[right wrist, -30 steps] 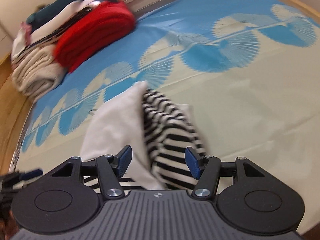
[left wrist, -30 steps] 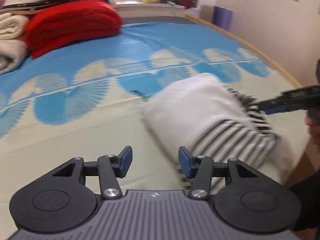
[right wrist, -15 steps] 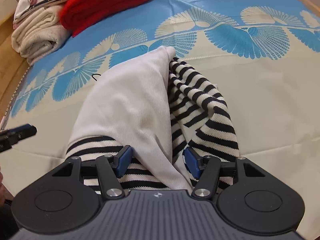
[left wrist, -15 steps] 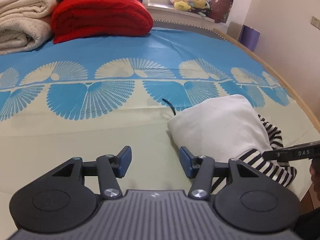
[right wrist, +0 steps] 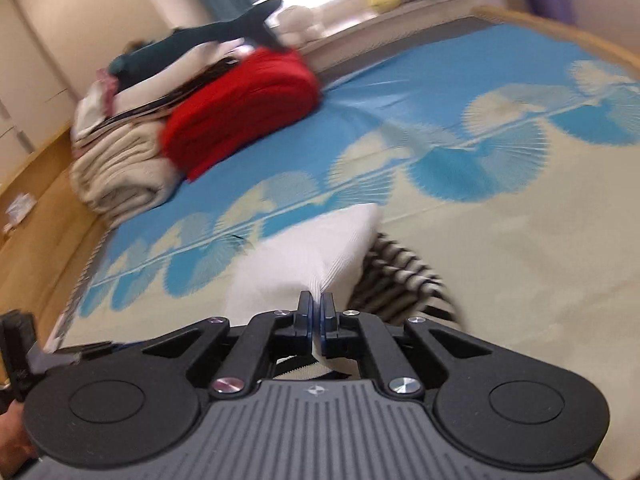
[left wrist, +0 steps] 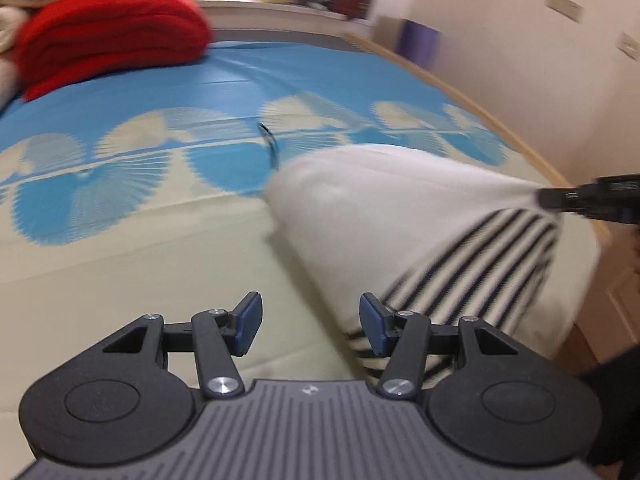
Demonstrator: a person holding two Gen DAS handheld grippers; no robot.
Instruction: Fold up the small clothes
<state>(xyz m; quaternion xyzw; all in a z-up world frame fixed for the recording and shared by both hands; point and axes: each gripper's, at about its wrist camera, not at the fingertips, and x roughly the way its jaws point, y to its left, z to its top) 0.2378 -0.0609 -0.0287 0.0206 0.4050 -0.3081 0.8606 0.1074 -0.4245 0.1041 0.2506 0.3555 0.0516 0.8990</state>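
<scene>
A small white garment with black-and-white striped parts [left wrist: 384, 216] lies on the bed's mat; it also shows in the right wrist view [right wrist: 304, 264]. My right gripper [right wrist: 316, 304] is shut on the garment's white cloth, which is pulled taut; it shows at the right edge of the left wrist view [left wrist: 548, 198]. My left gripper [left wrist: 310, 320] is open and empty, just left of the garment's striped near edge.
The blue and cream patterned mat [left wrist: 140, 208] covers the bed. A red folded blanket [left wrist: 108, 36] and cream blankets [right wrist: 120, 176] are stacked at the far left. The wooden bed edge [left wrist: 472, 108] and a wall run along the right.
My right gripper has shut on the white cloth and pulled it up and taut. Both cameras have shifted; my left gripper stays open.
</scene>
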